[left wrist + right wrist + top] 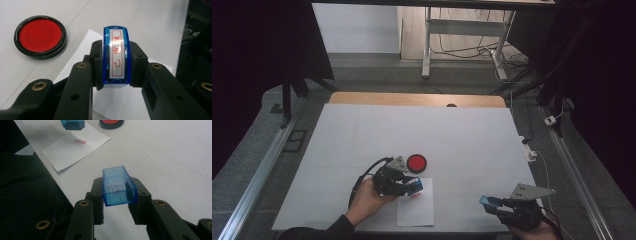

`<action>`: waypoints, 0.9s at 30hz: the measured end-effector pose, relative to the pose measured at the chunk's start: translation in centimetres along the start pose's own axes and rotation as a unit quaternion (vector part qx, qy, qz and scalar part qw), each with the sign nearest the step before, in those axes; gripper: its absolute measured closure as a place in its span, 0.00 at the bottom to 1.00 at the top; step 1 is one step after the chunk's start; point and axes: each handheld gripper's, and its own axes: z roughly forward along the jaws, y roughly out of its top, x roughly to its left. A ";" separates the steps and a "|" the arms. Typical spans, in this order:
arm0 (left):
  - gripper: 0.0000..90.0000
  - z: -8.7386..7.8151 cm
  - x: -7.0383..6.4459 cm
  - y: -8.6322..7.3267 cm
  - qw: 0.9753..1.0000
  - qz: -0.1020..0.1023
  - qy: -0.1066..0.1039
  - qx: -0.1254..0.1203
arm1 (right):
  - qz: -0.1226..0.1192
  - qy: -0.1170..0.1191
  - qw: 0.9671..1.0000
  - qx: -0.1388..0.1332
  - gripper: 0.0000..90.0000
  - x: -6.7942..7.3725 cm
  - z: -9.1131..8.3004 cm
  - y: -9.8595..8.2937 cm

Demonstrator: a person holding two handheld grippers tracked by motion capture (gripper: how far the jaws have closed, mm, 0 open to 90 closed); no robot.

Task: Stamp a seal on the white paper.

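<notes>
We hold the blue stamp (116, 58) clamped in the left gripper (411, 186) over the paper (416, 210) near the ink pad (416, 163), its cap (118, 186) pinched in the right gripper (493, 202) well apart, so misaligned recapping risks smearing the print (80, 141).

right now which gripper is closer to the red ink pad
Left. The left gripper, shut on the blue stamp, hangs over the paper sheet just beside the red ink pad. The right gripper, holding the clear blue cap, sits far off near the table's front right.
</notes>
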 end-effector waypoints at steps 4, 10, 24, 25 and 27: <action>0.78 -0.6 -0.1 0.1 1.000 0.004 -0.005 -0.007 | 0.000 0.000 1.000 0.001 0.76 0.0 0.0 0.0; 0.77 -1.3 0.0 0.5 1.000 0.008 -0.018 -0.019 | 0.001 0.000 1.000 0.001 0.76 0.0 0.0 0.0; 0.77 -3.2 -0.2 1.1 0.998 0.037 -0.026 -0.040 | 0.002 0.001 1.000 0.001 0.76 0.0 0.1 0.0; 0.77 -3.3 -0.2 1.1 0.998 0.036 -0.026 -0.042 | 0.002 0.001 1.000 0.002 0.76 0.0 0.1 0.0; 0.77 -3.6 -0.2 1.2 0.998 0.036 -0.026 -0.045 | 0.002 0.001 1.000 0.002 0.76 0.0 0.1 0.0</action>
